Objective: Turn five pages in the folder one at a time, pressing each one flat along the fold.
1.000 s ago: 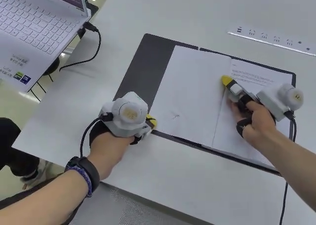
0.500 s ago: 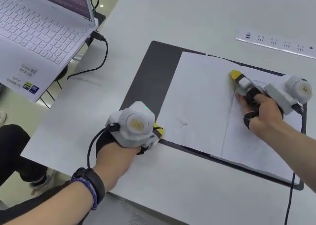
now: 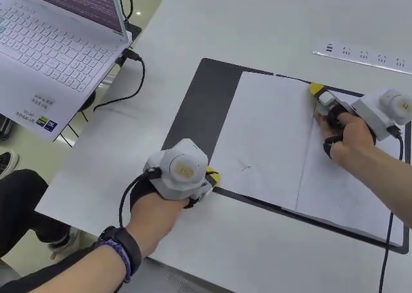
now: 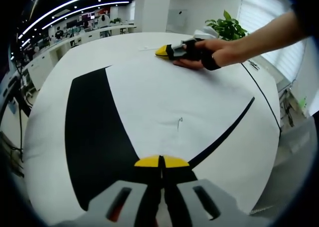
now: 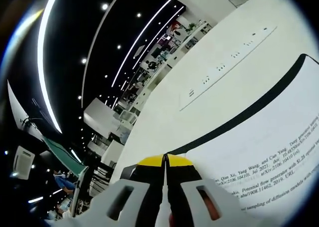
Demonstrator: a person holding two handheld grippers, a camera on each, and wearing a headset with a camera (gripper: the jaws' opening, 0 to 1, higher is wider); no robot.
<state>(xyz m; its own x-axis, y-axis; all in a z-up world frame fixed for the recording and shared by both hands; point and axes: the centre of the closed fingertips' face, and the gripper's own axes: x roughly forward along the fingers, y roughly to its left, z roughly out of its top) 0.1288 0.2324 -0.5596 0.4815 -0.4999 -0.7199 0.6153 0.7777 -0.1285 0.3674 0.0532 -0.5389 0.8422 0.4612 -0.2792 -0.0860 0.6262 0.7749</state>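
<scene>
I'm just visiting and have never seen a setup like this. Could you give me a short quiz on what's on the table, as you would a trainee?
1. True or false: the right gripper sits at the top end of the fold in the folder.
2. In the head view, what stands to the left of the folder? A) a laptop B) a mug C) a phone
3. Fill in: the jaws of the left gripper are ___ (open or shut).

Key: 1 true; 2 A; 3 shut.
</scene>
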